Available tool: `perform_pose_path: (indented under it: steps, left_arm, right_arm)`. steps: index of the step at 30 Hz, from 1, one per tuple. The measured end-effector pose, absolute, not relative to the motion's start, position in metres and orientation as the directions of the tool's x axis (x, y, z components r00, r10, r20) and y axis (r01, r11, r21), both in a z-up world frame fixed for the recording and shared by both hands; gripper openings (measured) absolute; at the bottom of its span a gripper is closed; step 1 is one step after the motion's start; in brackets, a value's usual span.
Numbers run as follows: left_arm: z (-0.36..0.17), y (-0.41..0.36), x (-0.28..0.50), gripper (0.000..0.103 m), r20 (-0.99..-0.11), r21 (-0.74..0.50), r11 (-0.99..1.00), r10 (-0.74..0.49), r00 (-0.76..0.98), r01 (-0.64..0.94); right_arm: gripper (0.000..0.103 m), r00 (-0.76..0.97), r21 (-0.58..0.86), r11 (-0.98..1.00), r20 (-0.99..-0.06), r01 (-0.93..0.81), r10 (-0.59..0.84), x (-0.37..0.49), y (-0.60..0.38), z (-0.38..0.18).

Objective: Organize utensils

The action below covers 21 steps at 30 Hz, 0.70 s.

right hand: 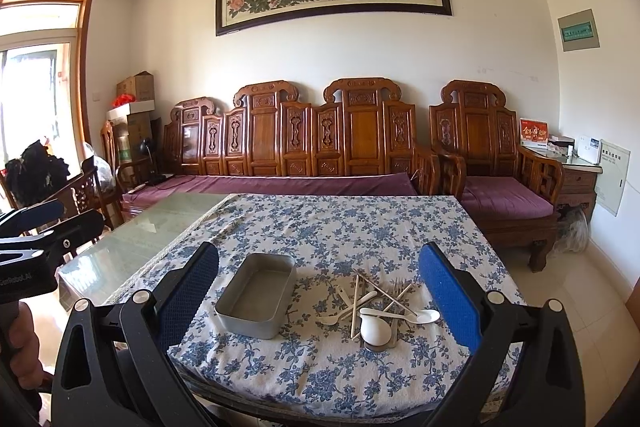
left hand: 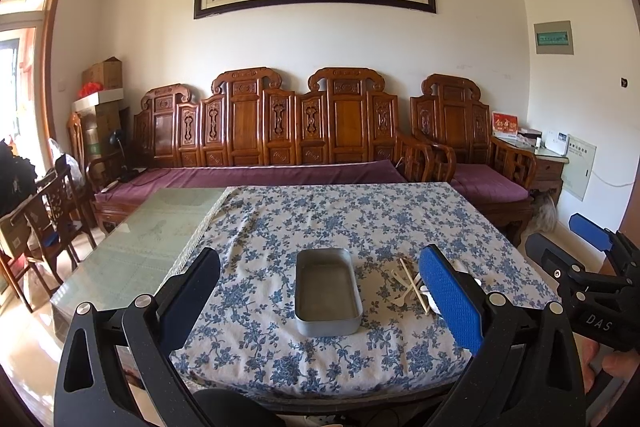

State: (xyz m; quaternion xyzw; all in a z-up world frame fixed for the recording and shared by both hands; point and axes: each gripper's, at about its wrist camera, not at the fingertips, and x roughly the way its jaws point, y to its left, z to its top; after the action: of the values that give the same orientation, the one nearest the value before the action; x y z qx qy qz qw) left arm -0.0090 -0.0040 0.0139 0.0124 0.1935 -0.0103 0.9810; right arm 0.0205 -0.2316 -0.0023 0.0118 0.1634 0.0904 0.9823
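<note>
The utensils [right hand: 376, 311] lie in a crossed heap of white spoons, a metal fork and chopsticks on the floral-clothed desk [right hand: 360, 227], just right of an empty grey tin [right hand: 256, 301] that likely waits to receive them. Both claws, left [left hand: 320, 303] and right [right hand: 320, 299], hang above the near edge, spread wide and holding nothing, seemingly poised to begin sorting.

Matt grey metal tin [right hand: 256, 301] on printed cloth [right hand: 340, 227]; glossy white plastic spoons [right hand: 376, 329]
</note>
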Motion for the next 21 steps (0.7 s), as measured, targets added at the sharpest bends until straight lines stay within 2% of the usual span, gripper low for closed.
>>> perform_pose_path:
  steps: [11, 21]
  left_arm:
    - [0.013, -0.006, -0.011, 0.097, -0.385, 0.022, 0.999, -0.02, 0.923, 0.03]
    - [-0.013, -0.006, 0.013, 0.097, -0.472, 0.008, 0.998, -0.055, 0.88, 0.067]
  right_arm:
    - [0.101, 0.929, 0.054, 0.984, -0.323, -0.172, 0.18, 0.021, -0.232, -0.005]
    - [0.101, 0.91, 0.061, 0.982, -0.37, -0.179, 0.189, 0.038, -0.238, -0.031]
